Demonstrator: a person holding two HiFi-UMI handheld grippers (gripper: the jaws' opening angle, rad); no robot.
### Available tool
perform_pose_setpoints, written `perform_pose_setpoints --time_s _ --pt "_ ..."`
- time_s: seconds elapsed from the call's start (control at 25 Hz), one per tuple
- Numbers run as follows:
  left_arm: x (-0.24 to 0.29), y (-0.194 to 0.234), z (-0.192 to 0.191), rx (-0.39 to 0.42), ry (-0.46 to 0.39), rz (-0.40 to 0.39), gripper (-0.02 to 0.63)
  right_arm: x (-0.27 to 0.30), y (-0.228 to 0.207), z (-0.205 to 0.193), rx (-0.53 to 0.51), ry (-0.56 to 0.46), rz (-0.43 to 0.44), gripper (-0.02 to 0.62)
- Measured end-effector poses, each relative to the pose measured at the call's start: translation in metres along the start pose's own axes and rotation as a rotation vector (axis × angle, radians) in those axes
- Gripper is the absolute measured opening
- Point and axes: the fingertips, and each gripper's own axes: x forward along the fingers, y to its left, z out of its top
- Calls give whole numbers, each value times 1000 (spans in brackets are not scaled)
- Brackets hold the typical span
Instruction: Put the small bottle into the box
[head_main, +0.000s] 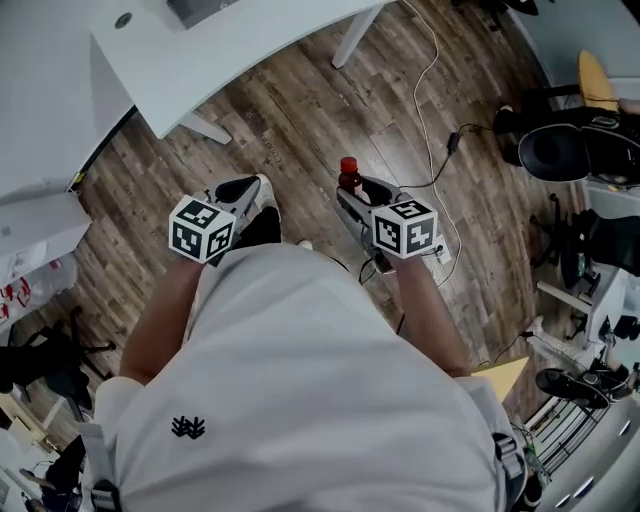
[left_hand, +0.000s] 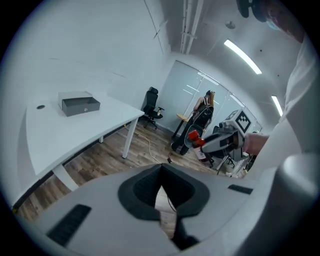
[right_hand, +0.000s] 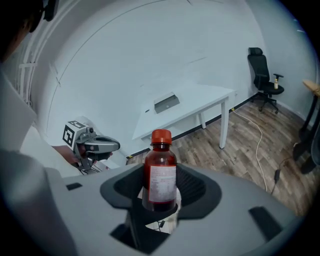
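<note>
A small bottle (right_hand: 160, 172) of dark red liquid with a red cap and a white label stands upright between the jaws of my right gripper (right_hand: 161, 192), which is shut on it. From the head view the bottle (head_main: 349, 176) sticks out ahead of the right gripper (head_main: 353, 193), over the wooden floor. My left gripper (left_hand: 160, 170) is shut with nothing in it and is held level beside the right one (head_main: 260, 185). The grey box (left_hand: 80, 104) lies on the white table (left_hand: 55, 135), well ahead of both grippers; it also shows in the right gripper view (right_hand: 166, 103) and at the top edge of the head view (head_main: 205, 9).
The white table (head_main: 240, 50) stands on a wooden floor (head_main: 300, 120), with a cable (head_main: 430, 90) trailing across the boards. A black office chair (right_hand: 263, 75) is by the far wall. Chairs and racks (head_main: 590, 250) crowd the right side. Another white desk (head_main: 30, 225) is at the left.
</note>
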Motion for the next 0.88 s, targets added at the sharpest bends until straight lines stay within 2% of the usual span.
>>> perform_pose_setpoints --time_s 0.16,0.32,0.4,0.68,0.88 --pt "4 45 49 12 -44 -2 6 38 -7 57 -8 17 -1 204" --pt "-3 95 76 -102 -112 19 6 86 -5 108 -36 60 39 204" --pt "-9 115 87 -109 -143 45 6 108 -2 136 -65 77 53 204" --pt "-40 159 96 -140 -214 162 6 180 5 221 -181 133 79 204" --pt "-62 190 91 -164 -222 266 6 236 4 282 -233 154 89 204"
